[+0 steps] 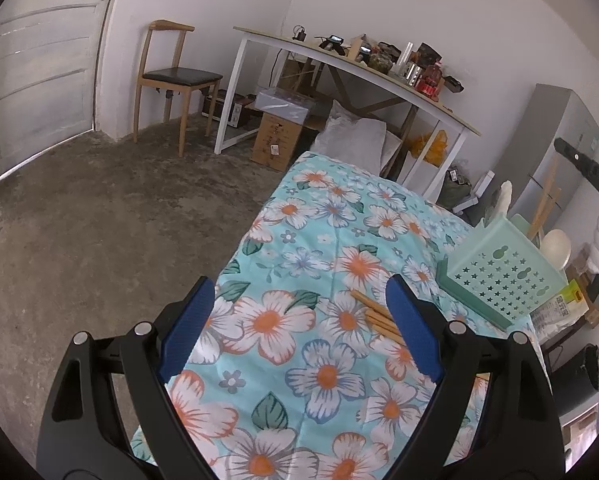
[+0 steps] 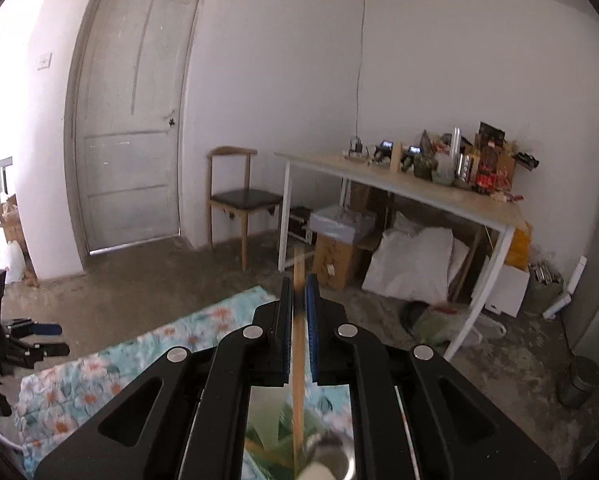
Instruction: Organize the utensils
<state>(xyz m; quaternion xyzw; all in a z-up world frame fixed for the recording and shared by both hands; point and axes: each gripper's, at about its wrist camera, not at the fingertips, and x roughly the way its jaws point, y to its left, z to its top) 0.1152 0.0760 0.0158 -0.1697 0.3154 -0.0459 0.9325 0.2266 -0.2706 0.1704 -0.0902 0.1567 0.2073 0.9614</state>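
Left gripper (image 1: 299, 312): fingers spread wide, nothing between them, poised over the floral tablecloth (image 1: 299, 248) in the lower centre of the left wrist view. Loose wooden chopsticks (image 1: 373, 314) lie on the cloth just inside the right-hand blue pad, partly hidden by it. A mint-green perforated basket (image 1: 499, 276) stands at centre right of that frame, near the chopsticks but apart from them; pale utensils rise behind it. Right gripper (image 2: 299, 292): fingers drawn narrow, clamping a single wooden chopstick (image 2: 298, 380) that runs vertically through the lower centre of the right wrist view, its tip blurred above the pads. Below it, contents are blurred and cannot be identified.
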